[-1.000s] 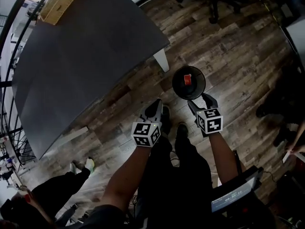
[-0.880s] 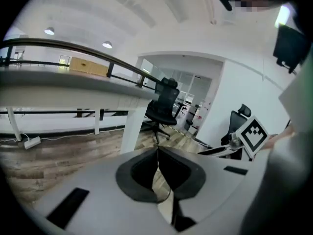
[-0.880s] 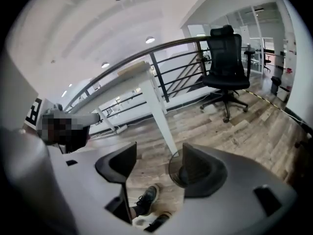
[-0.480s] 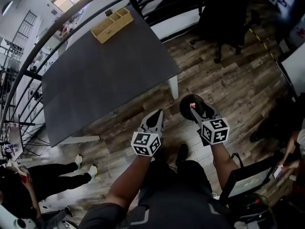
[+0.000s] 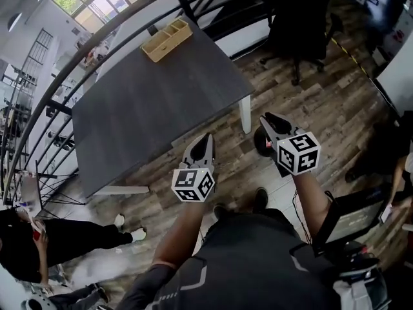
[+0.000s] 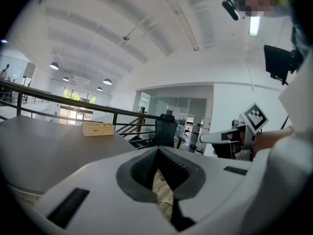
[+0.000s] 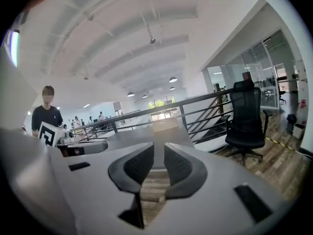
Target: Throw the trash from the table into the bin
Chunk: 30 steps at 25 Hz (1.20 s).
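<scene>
Left gripper [image 5: 206,138]: we hold it above the floor near the table's edge, jaws clenched tip to tip on nothing.
Right gripper [image 5: 266,117]: we hold it over the bin; its jaws have just been closing, with a narrow gap left and nothing between them.
Bin [image 5: 261,142]: black, on the wood floor beside the table leg [image 5: 245,113], partly hidden by our right gripper.
Trash [image 5: 268,144]: a red scrap shows inside the bin.
Table [image 5: 148,102]: dark grey top, with a wooden tray [image 5: 167,39] at its far corner.

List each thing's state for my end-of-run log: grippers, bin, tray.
Left gripper: jaws shut, empty.
Right gripper: jaws narrowly apart, just been closing, empty.
Round black bin: upright on wooden floor, partly behind right gripper.
Wooden compartment tray: flat at far corner of grey table.
</scene>
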{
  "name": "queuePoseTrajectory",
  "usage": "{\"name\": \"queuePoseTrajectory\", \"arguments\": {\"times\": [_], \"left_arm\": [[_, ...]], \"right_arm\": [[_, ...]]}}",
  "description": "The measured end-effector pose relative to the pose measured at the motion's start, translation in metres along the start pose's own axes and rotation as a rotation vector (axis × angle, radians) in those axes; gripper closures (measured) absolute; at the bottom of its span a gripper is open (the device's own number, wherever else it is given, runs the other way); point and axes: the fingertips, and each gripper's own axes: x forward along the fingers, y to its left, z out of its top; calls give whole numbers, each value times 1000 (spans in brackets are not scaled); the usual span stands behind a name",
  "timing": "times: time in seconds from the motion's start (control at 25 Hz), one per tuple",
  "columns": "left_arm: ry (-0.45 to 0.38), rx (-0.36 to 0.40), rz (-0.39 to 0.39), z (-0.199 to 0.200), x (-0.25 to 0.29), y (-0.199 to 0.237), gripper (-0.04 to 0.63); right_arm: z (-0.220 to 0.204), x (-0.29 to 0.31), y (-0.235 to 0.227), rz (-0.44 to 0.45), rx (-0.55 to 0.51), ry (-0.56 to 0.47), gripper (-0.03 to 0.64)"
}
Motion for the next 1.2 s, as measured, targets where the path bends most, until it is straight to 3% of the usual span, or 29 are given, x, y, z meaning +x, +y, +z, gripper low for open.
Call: {"name": "queuePoseTrajectory", "arguments": {"times": [0.24,0.44,0.8,1.2], "left_arm": [[-55,40,7,45,-57,33,586],[-89,29,29,71,-70,44,586],[-119,5,99,86,-106,77,586],[-148,6,145,93,-117,99,586]], "right_arm": [[32,1,67,-4,-17,-80,572],[62,6,92,13,-53,-113,594],[80,18,137,67,-95,-140,606],[88,32,145,71,-138,-135,606]]}}
